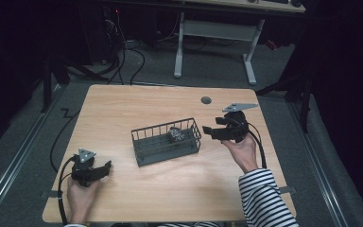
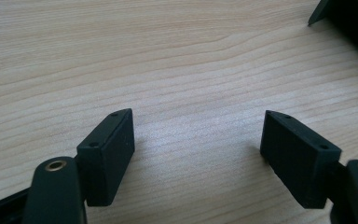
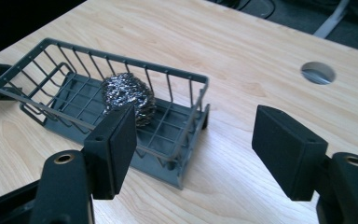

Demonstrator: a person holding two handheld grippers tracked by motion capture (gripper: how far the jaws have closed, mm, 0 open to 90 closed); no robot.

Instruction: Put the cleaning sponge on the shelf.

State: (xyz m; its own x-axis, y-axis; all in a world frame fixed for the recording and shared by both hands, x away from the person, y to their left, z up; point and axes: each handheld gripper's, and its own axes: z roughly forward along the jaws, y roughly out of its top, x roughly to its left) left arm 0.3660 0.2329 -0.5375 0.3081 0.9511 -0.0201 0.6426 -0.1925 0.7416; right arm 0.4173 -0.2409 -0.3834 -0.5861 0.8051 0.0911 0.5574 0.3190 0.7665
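A grey wire basket (image 1: 144, 153) stands in the middle of the wooden table (image 1: 123, 109), long side slightly slanted. A ball of steel wool (image 1: 177, 135) lies in its right end. My right gripper (image 1: 211, 131) hovers just right of the basket, pointing left at it, jaws open and empty. In the right gripper view the steel wool (image 3: 128, 95) sits inside the basket (image 3: 107, 58), beyond the right gripper (image 3: 196, 135) and partly behind its left pad. My left gripper (image 1: 107, 168) rests near the table's front left, open over bare wood (image 2: 198, 130).
A round cable hole (image 1: 206, 100) lies in the table's far right part, also in the right gripper view (image 3: 318, 73). A white desk frame (image 1: 215, 42) and cables stand on the floor beyond. A dark object's corner (image 2: 340, 14) shows at the top right of the left gripper view.
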